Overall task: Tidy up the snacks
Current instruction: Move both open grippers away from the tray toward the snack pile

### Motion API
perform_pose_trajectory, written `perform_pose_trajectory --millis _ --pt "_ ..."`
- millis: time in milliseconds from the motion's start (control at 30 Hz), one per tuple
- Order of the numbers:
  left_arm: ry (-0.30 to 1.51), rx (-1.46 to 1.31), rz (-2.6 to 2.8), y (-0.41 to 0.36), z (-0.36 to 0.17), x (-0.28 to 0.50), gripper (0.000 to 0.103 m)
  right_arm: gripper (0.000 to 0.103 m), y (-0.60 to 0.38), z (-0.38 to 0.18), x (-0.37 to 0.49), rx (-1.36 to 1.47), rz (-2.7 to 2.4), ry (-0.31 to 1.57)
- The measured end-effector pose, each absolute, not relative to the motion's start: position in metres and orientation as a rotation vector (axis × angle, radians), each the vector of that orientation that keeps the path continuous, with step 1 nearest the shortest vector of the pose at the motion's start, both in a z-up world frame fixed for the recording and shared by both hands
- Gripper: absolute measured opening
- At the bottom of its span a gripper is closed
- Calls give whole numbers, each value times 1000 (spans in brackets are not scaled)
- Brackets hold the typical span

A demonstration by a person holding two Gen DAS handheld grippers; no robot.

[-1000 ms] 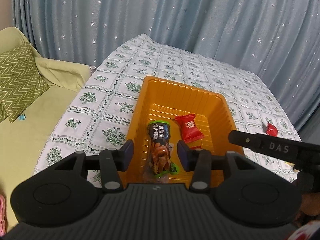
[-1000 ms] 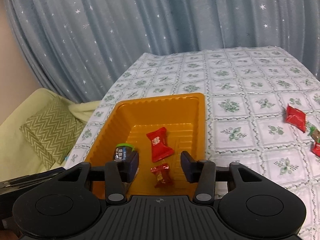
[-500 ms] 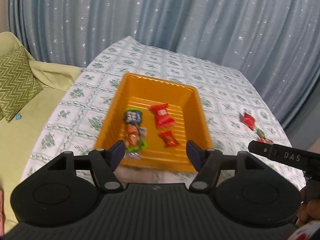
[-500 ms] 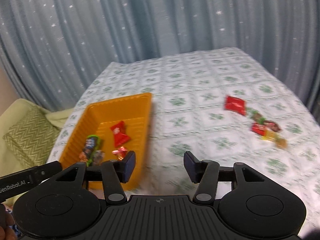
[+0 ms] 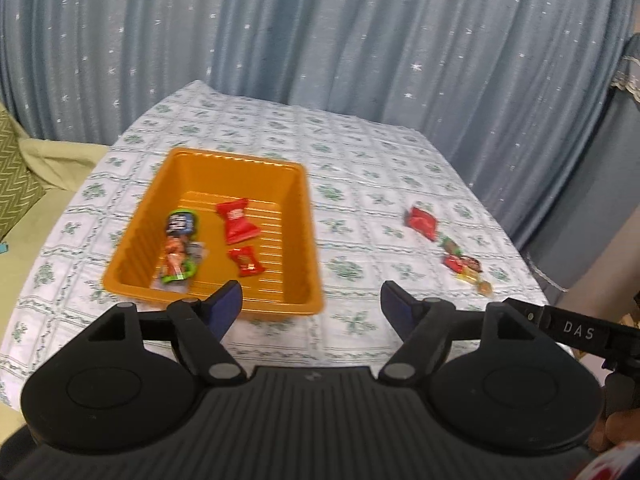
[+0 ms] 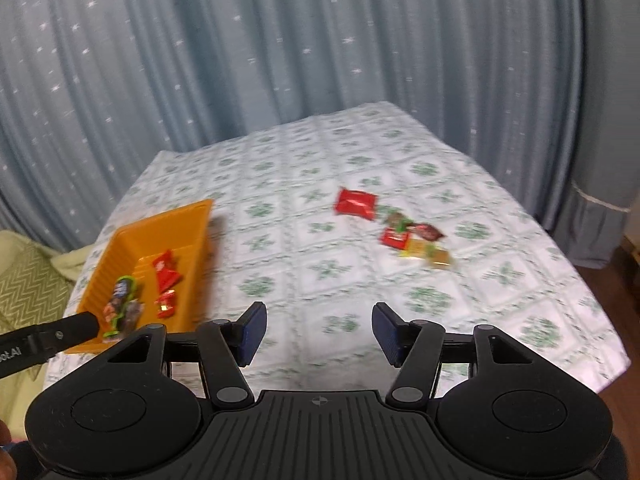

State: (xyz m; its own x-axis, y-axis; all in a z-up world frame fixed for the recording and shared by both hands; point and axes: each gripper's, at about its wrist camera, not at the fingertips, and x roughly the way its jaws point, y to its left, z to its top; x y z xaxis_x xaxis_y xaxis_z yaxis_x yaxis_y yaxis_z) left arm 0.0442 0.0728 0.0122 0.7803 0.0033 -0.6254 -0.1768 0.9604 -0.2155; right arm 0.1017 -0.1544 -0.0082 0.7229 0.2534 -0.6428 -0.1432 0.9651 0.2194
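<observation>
Jaws: both grippers stand wide apart and hold nothing. The left gripper [image 5: 312, 306] hangs above the near edge of the table [image 5: 352, 184], just at the near right corner of the orange tray [image 5: 138, 224]; the right gripper [image 6: 316, 330] hangs above the near middle of the table.
Tray: it sits near the left edge of the table. I judge it is the collecting place, because wrapped snacks already lie inside.
In the tray: a long green-edged packet [image 5: 180, 248] lies along the left wall, a larger red packet [image 5: 236, 220] in the middle, a small red candy [image 5: 246, 261] nearer the front wall.
Loose snacks: toward the right edge of the table lie a red packet [image 6: 355, 203], then a tight cluster of small candies [image 6: 416, 240], touching or nearly so. They are well apart from the tray.
Why jaws are released: probably each is free for the next pick; the right gripper faces the loose group and seems the natural one to take it.
Left view only: it shows the tray floor and the order of its contents plainly.
Right view only: it shows the cluster closer, with a yellow piece [image 6: 430, 254] at its near end, though blur hides the exact count.
</observation>
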Motion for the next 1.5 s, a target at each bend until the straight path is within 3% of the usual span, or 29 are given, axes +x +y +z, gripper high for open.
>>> perform_pose_trajectory --millis 133,1033,1500 --pt "668 -256 74 56 15 44 79 59 -179 -6 95 177 175 727" --pt "702 -231 -15 6 6 62 79 59 -235 -19 95 213 58 731" --pt "743 -228 -62 -11 -26 127 79 59 -254 -52 161 29 157 759"
